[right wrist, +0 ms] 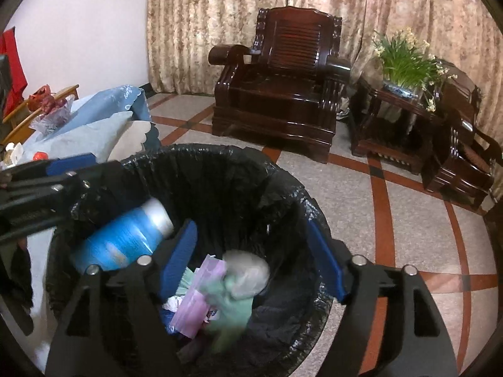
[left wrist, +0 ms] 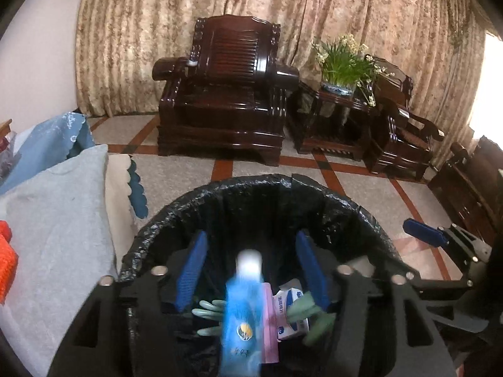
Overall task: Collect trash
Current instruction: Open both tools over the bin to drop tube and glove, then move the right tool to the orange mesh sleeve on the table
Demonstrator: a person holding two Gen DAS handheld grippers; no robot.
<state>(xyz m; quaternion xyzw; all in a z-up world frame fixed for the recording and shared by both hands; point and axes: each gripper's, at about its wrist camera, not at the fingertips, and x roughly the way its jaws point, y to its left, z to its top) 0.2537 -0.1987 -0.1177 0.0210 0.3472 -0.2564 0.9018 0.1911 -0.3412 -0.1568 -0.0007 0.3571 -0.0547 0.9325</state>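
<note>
The blue bottle looks like a light, thin plastic one, probably empty; its wall would be smooth and a little slippery and may give under pressure, so I judge the best hold is across the middle of its body, not on the narrow white cap. It has a blue label with a small round mark and a pale top, and it is blurred in both views. It is between the fingers of the left gripper, over the open bin, but the fingers stand wide apart and do not touch it, so the bottle seems free and falling. The right gripper is also spread open with nothing in it, above the trash that lies in the bin below.
</note>
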